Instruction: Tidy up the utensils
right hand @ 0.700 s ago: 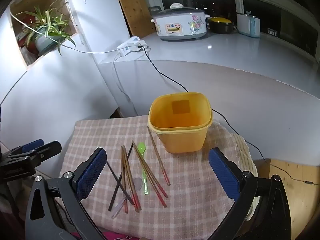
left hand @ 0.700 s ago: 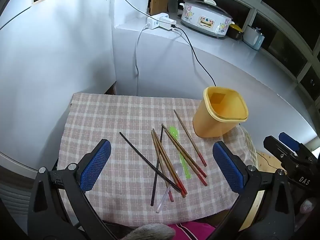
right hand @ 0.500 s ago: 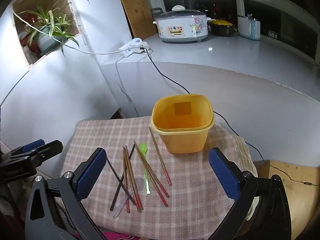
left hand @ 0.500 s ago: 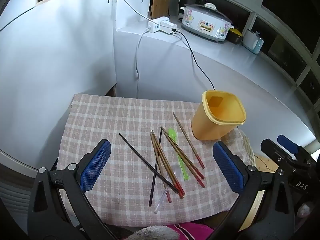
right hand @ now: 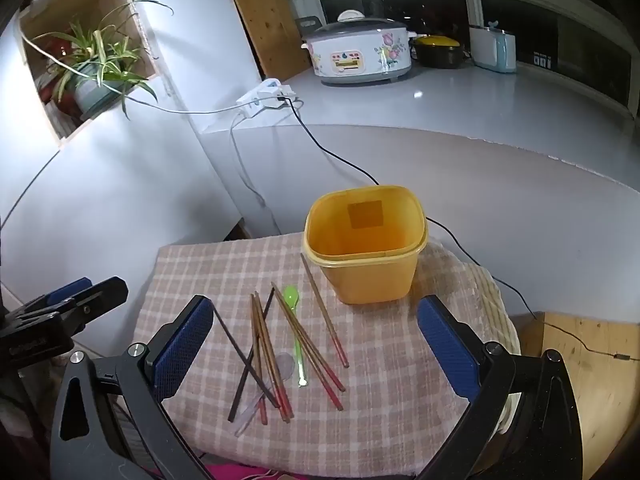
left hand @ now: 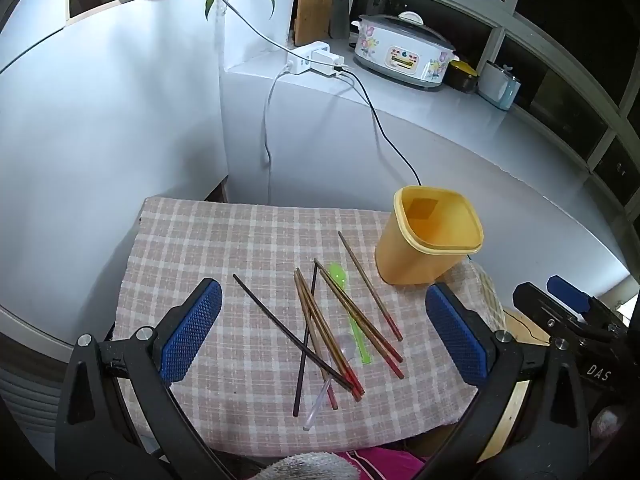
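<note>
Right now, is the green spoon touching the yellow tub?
Apart. The right wrist view shows checked cloth between the green spoon and the yellow tub.

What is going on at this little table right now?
A person holds two hand-held grippers above a pink checked cloth. The left gripper and right gripper are both wide open and hold nothing. A loose pile of wooden and black chopsticks, a green plastic spoon and a clear plastic spoon lies on the cloth. The empty yellow plastic container stands upright beside them. Nothing is sorted yet.
</note>
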`<state>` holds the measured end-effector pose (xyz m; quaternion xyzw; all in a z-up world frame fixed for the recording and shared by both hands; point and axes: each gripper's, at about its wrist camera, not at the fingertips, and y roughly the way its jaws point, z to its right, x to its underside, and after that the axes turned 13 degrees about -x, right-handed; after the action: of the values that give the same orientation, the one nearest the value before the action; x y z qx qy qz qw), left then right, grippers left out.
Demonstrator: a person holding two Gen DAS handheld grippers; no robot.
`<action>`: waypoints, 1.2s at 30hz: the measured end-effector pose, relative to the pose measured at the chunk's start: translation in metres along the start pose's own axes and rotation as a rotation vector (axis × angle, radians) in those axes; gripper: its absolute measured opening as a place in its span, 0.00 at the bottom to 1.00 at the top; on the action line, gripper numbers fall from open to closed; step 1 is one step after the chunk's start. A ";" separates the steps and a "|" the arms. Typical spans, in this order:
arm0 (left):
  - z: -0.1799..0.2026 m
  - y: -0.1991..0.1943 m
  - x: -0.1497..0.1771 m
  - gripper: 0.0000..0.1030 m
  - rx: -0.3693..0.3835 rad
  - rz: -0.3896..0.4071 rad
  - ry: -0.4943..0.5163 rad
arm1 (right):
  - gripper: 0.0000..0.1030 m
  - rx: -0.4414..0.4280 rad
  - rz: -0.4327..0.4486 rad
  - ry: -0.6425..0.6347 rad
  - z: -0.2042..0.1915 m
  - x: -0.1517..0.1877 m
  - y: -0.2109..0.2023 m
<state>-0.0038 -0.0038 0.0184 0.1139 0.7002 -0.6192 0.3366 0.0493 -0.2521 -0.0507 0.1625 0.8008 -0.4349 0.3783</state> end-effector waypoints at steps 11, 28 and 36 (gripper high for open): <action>0.007 -0.003 0.002 1.00 0.003 0.014 0.002 | 0.99 -0.003 0.000 -0.001 -0.002 -0.001 -0.001; 0.006 -0.007 0.001 1.00 0.009 0.018 -0.001 | 0.99 -0.013 0.002 0.001 -0.003 -0.001 -0.002; 0.006 -0.008 -0.001 1.00 0.010 0.017 -0.003 | 0.99 -0.018 -0.005 0.005 -0.004 -0.002 -0.001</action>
<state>-0.0058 -0.0111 0.0252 0.1203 0.6956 -0.6201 0.3424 0.0483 -0.2494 -0.0474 0.1581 0.8059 -0.4285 0.3768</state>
